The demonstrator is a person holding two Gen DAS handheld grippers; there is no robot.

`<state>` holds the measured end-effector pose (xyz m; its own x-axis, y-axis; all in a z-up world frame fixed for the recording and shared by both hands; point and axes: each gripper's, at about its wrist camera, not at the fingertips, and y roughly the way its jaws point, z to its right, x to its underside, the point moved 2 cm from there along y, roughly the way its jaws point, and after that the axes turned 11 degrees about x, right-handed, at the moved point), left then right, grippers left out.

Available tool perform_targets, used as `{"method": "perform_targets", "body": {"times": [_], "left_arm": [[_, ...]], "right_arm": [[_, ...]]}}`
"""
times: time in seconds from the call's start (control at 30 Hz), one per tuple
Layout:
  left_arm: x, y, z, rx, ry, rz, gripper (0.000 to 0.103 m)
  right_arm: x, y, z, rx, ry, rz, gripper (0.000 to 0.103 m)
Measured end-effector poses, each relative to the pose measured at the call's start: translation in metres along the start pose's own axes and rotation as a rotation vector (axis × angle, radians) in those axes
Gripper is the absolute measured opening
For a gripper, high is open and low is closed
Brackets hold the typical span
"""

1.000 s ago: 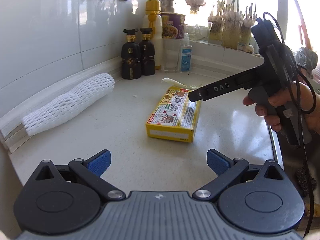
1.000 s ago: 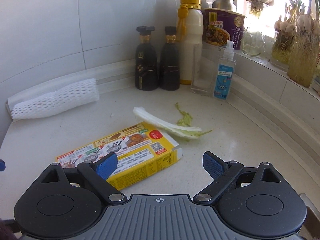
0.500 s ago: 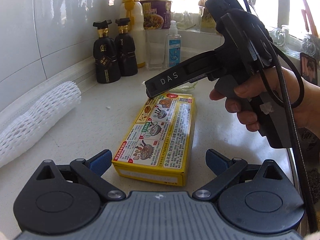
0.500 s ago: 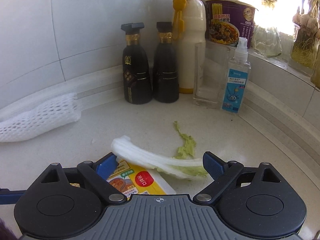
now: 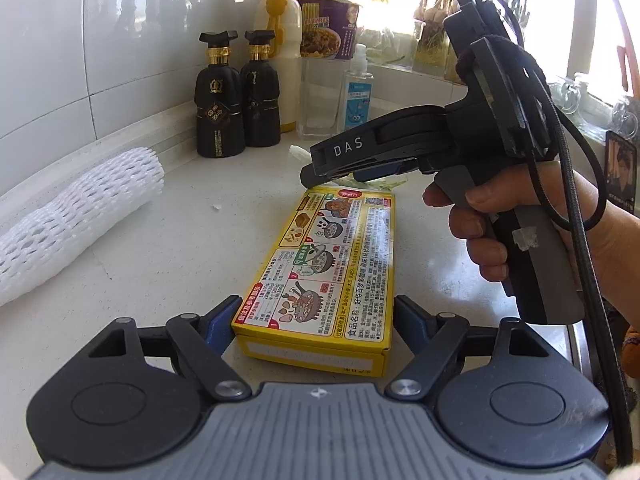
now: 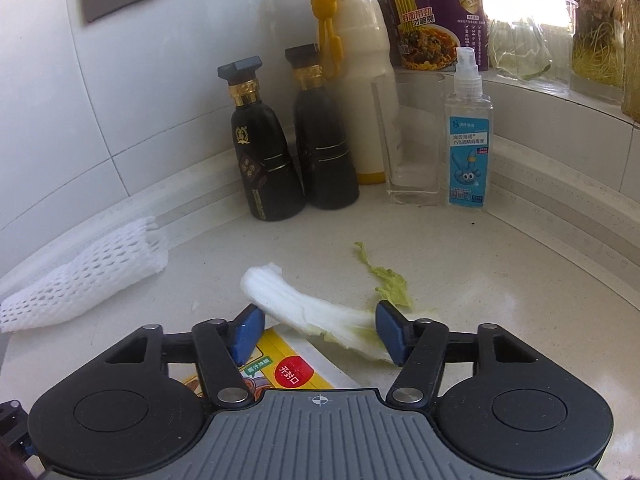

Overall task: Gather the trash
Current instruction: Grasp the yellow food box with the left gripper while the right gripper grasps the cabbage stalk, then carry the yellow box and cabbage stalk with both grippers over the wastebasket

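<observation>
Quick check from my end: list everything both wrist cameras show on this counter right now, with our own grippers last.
yellow cardboard food box: 1, yellow, flat on counter between the left jaws
white cabbage stalk: 1, white-green, lying beyond the box between the right jaws
green leaf scrap: 1, beside the stalk
white foam net sleeve: 1, by the wall
black sauce bottles: 2, gold collars, back corner
cream bottle with yellow cap: 1, behind them
clear glass: 1
clear spray bottle: 1, blue label
purple noodle cup: 1, on ledge
left gripper: closing around box
right gripper: closing around stalk
hand: holds right gripper
</observation>
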<state>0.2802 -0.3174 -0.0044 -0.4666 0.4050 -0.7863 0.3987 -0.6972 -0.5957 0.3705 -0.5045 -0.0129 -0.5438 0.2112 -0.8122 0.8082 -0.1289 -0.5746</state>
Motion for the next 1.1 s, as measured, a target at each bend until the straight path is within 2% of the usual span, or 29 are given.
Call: {"method": "perform_targets", "body": {"times": [0.03,0.1,0.23,0.47,1.1], "left_arm": [[0.001,-0.002,0.002,-0.002,0.010,0.002,0.078],[0.003,-0.006,0.005,-0.020,0.037,0.008,0.078],[0.007,-0.016,0.008,-0.051,0.078,0.015,0.077],[0.009,-0.033,0.005,-0.071,0.067,0.033,0.077],[0.023,-0.100,0.014,-0.129,0.073,0.098,0.076]], "right_arm": [[0.000,-0.001,0.000,0.000,0.002,0.001,0.037],[-0.001,-0.002,-0.002,0.029,-0.011,0.004,0.026],[0.000,-0.005,-0.003,0.059,-0.019,0.009,0.019],[-0.004,-0.021,-0.008,0.046,-0.020,0.029,0.005],[-0.003,-0.095,-0.072,-0.034,-0.123,0.079,0.004]]}}
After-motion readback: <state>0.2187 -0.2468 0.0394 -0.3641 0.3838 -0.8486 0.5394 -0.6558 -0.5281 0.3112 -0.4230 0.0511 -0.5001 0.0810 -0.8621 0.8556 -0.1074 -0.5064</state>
